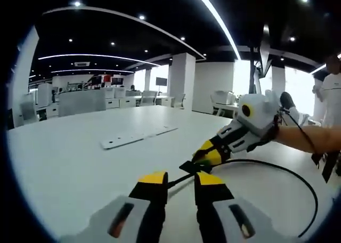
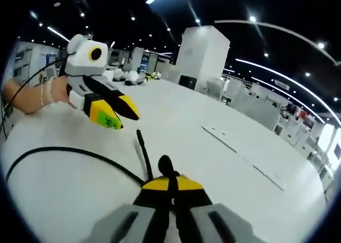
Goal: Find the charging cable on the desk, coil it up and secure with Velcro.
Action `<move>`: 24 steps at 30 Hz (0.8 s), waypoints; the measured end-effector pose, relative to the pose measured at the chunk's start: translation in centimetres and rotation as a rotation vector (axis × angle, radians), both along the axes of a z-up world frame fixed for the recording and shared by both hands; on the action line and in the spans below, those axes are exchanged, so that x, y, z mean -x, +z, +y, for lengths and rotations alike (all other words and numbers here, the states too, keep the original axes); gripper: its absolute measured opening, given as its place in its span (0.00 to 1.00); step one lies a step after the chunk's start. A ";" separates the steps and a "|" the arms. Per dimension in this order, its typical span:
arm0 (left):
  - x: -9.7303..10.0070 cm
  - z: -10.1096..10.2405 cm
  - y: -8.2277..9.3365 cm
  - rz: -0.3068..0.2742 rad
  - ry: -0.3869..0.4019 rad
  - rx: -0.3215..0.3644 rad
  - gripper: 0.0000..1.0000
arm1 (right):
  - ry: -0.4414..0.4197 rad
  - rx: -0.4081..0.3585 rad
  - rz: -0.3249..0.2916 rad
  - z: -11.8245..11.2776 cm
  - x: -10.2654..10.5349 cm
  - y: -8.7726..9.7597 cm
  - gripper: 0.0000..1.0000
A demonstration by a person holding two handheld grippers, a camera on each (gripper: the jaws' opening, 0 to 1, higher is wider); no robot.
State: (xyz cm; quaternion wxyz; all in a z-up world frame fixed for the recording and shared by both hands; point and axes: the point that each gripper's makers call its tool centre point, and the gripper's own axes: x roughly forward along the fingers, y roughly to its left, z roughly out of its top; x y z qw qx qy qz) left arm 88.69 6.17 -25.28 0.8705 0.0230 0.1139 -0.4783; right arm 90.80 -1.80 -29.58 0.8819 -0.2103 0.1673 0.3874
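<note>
A thin black charging cable point(image 1: 277, 167) lies in a wide loop on the white desk point(image 1: 69, 163). My right gripper point(image 2: 170, 183) is shut on the cable point(image 2: 80, 151) near one end. A short stub and a free strand stick out past its yellow tips. In the left gripper view the right gripper point(image 1: 205, 156) reaches in from the right, pinching the cable just ahead of my jaws. My left gripper point(image 1: 181, 180) is open, and the cable's free strand points into the gap between its jaws. In the right gripper view the left gripper point(image 2: 117, 114) hovers a little above the desk, apart from the strand.
A flat white strip point(image 1: 138, 136) lies on the desk beyond the grippers, also seen in the right gripper view point(image 2: 240, 147). A person in white point(image 1: 333, 88) stands at the far right. Office desks, chairs and a pillar point(image 1: 181, 80) stand behind.
</note>
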 end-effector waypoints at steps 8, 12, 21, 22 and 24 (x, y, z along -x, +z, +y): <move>0.0 -0.2 0.1 0.005 -0.006 0.007 0.21 | 0.049 0.032 0.067 0.3 0.0 -0.4 0.03; 0.0 -0.3 0.2 0.004 -0.010 0.009 0.21 | 0.091 0.094 0.110 0.6 -0.2 -0.8 0.03; 0.2 -0.4 0.3 0.007 -0.014 0.016 0.21 | 0.124 0.163 0.082 0.9 -0.8 -0.8 0.04; 0.1 -0.4 0.3 0.007 -0.013 0.018 0.21 | 0.123 0.161 0.080 0.9 -0.9 -0.8 0.04; 0.2 -0.3 0.4 0.006 -0.013 0.018 0.21 | 0.127 0.163 0.077 0.9 -0.9 -0.8 0.04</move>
